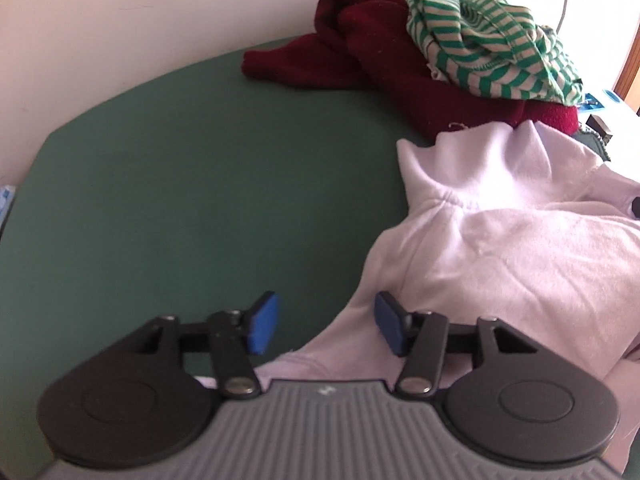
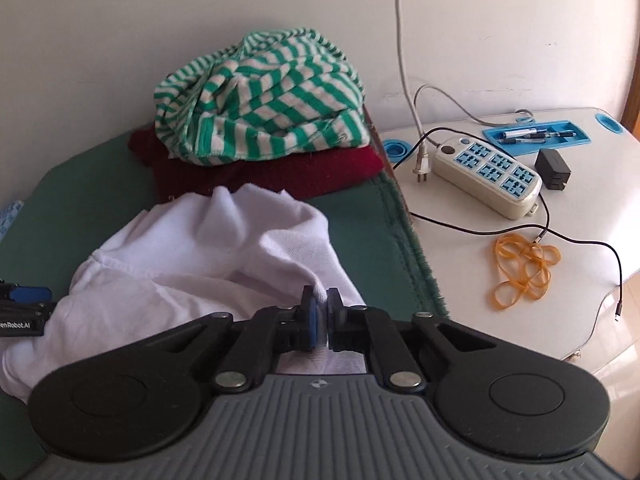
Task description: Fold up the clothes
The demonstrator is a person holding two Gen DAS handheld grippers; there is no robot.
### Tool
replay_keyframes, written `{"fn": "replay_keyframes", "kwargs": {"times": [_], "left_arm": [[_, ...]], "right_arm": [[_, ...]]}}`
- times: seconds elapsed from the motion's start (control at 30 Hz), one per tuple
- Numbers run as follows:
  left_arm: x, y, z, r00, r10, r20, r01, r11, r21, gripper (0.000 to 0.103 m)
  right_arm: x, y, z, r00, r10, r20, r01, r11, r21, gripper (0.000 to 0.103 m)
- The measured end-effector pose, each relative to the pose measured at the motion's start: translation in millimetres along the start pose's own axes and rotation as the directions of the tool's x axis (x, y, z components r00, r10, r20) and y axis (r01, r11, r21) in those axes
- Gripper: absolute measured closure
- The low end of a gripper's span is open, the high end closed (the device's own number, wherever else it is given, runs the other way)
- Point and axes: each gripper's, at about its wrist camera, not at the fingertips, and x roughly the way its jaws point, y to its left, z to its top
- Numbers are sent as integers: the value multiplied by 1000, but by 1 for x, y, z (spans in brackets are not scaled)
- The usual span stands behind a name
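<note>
surface: green mat, white wall | left gripper jaws apart, empty | right gripper pinching white garment

White garment crumpled on mat

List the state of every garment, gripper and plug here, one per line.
white garment: crumpled, unfolded
striped shirt: bunched atop red garment
red garment: heaped, unfolded
left gripper: jaws open, over white garment's edge
right gripper: shut on white garment
plug: unplugged
</note>
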Motion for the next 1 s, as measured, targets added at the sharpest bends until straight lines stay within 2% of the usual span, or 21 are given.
{"fn": "replay_keyframes", "kwargs": {"times": [0.03, 0.13, 0.2, 0.23, 0.3, 0.43, 0.5, 0.53, 0.57, 0.63, 0.73, 0.8, 0.83, 0.9, 0.93, 0.97, 1.0], "left_arm": [[-1, -2, 1, 1000, -13, -4, 13, 1000, 3, 101], [-10, -13, 0, 999, 40, 31, -41, 998, 38, 103], [-22, -14, -2, 997, 39, 65, -40, 999, 22, 103], [-30, -13, -3, 996, 26, 82, -27, 1000, 11, 103], [-50, -5, -5, 992, -44, 119, 46, 999, -15, 103], [-80, 3, -10, 977, -142, 159, 139, 990, 30, 102], [-82, 3, -11, 974, -176, 146, 165, 983, 83, 89], [-81, 2, -11, 974, -181, 139, 166, 980, 109, 76], [-79, 1, -10, 975, -175, 135, 158, 980, 124, 51], [-73, -2, -9, 979, -157, 133, 136, 979, 153, 25], [-65, -9, 0, 982, -102, 161, 71, 980, 185, 21], [-62, -11, 4, 983, -107, 146, 73, 972, 225, 13], [-58, -12, 7, 986, -113, 126, 79, 967, 243, 13], [-44, -16, 11, 990, -126, 68, 103, 958, 268, 26], [-36, -20, 12, 991, -130, 33, 116, 953, 278, 46], [-27, -23, 13, 991, -134, -1, 129, 949, 288, 71], [-21, -27, 13, 991, -135, -23, 135, 947, 291, 78]], "right_arm": [[-7, -2, 0, 999, 2, 35, -2, 1000, -1, 98], [-40, -5, 6, 990, 19, 137, -17, 1000, -12, 98], [-63, -8, 11, 975, 61, 216, -61, 998, -8, 98], [-74, -8, 13, 967, 74, 245, -72, 997, -19, 98], [-94, -6, 15, 949, 100, 299, -91, 995, -46, 98], [-123, -5, 11, 928, 157, 339, -137, 987, -84, 98], [-134, -3, 4, 922, 189, 337, -161, 981, -107, 98], [-138, -2, 1, 922, 193, 334, -163, 980, -116, 98], [-143, -2, -3, 924, 197, 328, -165, 979, -123, 98], [-147, -3, -12, 929, 203, 308, -169, 976, -134, 98], [-144, -4, -26, 947, 181, 264, -144, 978, -151, 98], [-139, -7, -33, 955, 168, 246, -138, 981, -137, 98], [-138, -7, -36, 956, 165, 242, -136, 982, -131, 98], [-137, -7, -39, 957, 161, 242, -134, 983, -127, 98], [-137, -6, -40, 957, 160, 243, -133, 983, -127, 98], [-138, -6, -41, 957, 158, 244, -130, 984, -125, 98], [-138, -5, -41, 956, 155, 247, -128, 984, -122, 98]]}}
